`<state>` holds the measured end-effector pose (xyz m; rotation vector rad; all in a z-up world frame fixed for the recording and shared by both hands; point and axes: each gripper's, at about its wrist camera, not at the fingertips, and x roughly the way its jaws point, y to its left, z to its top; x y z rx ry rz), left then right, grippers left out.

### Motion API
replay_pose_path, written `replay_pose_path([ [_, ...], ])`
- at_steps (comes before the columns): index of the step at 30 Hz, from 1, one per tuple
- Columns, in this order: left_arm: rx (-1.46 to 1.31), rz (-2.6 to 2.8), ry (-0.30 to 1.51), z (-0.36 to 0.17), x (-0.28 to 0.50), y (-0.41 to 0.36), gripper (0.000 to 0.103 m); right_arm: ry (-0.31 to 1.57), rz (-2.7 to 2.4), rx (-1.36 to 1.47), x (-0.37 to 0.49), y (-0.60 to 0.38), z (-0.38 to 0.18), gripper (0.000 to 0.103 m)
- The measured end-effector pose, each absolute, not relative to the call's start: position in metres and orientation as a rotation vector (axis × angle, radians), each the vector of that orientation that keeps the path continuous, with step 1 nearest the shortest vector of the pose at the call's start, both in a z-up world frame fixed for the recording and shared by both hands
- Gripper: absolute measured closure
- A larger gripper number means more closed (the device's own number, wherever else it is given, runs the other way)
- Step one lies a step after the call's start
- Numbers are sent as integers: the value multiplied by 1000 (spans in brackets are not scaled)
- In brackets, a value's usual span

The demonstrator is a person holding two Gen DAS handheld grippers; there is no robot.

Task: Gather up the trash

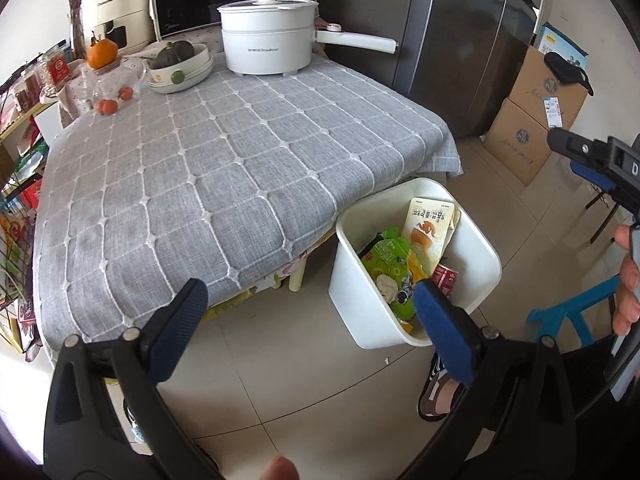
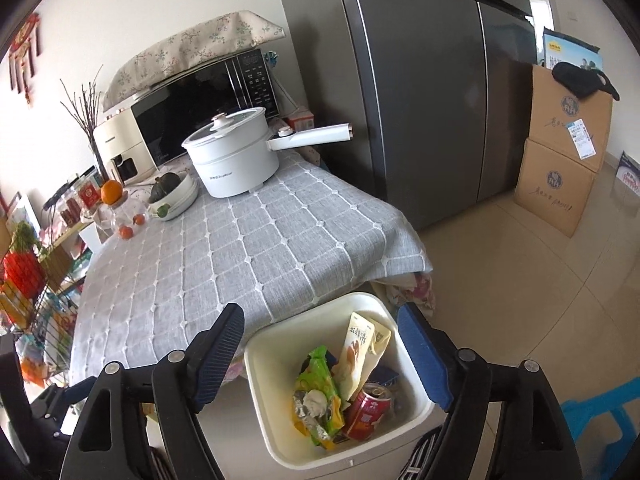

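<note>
Right wrist view: white bin (image 2: 272,364) sits on the floor just below the table's near corner, straight under the right gripper (image 2: 322,354)
Bin contents: red can (image 2: 366,410), green wrapper (image 2: 318,376), cream snack packet (image 2: 356,346) standing on end
Right gripper: spread wide, nothing between the pads
Left gripper (image 1: 306,320): spread wide, empty, bin to its right
Nearer hand: right, judging by the framing
Tablecloth (image 2: 256,248): no loose trash visible

The right gripper (image 2: 320,344) gapes empty at lower centre. Below it, a white bin (image 2: 280,432) holds wrappers and a red can (image 2: 366,412).
</note>
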<state>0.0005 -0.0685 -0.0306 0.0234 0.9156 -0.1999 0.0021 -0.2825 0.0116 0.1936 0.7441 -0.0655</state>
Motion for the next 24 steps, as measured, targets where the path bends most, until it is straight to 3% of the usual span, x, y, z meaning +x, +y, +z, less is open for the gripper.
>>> replay_pose_path([
  [24, 8, -72, 721, 14, -56, -43, 1, 642, -71, 61, -81, -227, 36, 13],
])
